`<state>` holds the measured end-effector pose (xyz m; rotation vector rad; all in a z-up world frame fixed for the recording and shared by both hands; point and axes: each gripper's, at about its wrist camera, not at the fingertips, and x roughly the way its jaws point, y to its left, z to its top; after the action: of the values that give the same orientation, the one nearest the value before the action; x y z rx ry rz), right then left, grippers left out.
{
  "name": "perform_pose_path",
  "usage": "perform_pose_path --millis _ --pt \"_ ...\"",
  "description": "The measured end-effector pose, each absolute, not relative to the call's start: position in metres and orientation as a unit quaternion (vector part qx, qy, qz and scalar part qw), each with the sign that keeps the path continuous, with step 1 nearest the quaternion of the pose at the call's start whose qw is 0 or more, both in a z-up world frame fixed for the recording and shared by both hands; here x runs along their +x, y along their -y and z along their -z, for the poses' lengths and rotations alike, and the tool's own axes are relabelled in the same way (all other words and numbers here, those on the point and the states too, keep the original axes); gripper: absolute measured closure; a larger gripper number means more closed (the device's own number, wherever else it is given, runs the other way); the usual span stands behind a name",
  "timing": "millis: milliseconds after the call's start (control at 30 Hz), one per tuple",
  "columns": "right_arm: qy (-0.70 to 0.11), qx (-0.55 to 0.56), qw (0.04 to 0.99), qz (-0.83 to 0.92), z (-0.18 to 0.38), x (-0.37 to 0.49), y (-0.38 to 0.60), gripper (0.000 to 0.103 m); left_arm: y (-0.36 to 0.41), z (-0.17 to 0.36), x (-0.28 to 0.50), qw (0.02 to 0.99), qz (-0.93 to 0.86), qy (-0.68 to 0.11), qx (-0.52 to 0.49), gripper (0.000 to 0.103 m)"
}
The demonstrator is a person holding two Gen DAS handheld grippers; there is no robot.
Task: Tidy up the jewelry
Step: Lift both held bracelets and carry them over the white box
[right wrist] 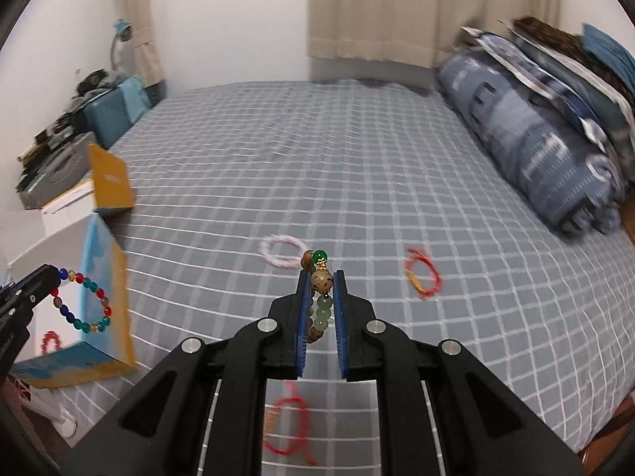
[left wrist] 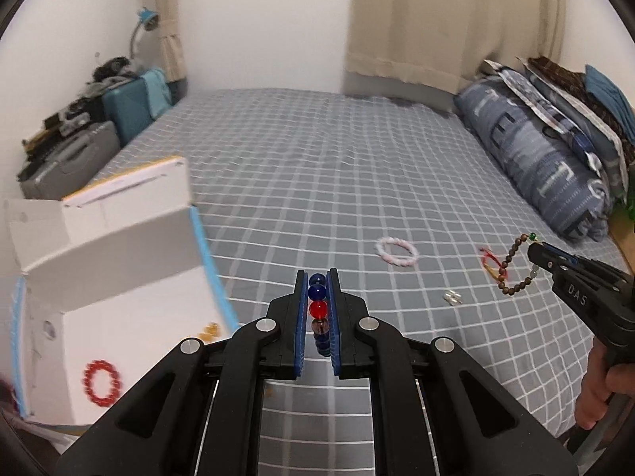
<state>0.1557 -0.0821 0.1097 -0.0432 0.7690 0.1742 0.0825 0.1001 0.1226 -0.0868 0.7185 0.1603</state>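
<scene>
Your left gripper point(left wrist: 317, 317) is clamping a multicoloured glass-bead bracelet point(right wrist: 85, 303) between narrow jaws, just beside the open white cardboard box point(left wrist: 131, 277) with a red bead bracelet point(left wrist: 101, 381) inside. Your right gripper point(right wrist: 321, 309) is pinching a brown wooden-bead bracelet with green stones point(left wrist: 512, 267) above the grey checked bedsheet point(left wrist: 337, 166). A pink-white bracelet point(left wrist: 397, 251) is lying on the sheet.

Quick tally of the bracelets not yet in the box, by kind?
Red cord bracelets: 2
Pink-white bracelet: 1
Multicolour bead bracelet: 1, in left claw
Wooden bead bracelet: 1, in right claw
Total: 5
</scene>
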Motion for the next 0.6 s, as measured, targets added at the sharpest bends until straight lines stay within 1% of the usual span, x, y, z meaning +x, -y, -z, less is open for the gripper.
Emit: perform_pose_path --millis 333,600 --pt "-0.355 -0.051 0.918 -0.171 -0.143 0.147 -0.039 0.092 -0.18 -0.155 0.046 0.929 -0.155 -0.333 -0.053 0.094" --pt "-0.354 -0.078 0.899 -0.244 -0.14 0.127 -0.145 0.092 -0.256 -0.147 0.013 0.911 -0.21 -0.343 -0.092 0.094"
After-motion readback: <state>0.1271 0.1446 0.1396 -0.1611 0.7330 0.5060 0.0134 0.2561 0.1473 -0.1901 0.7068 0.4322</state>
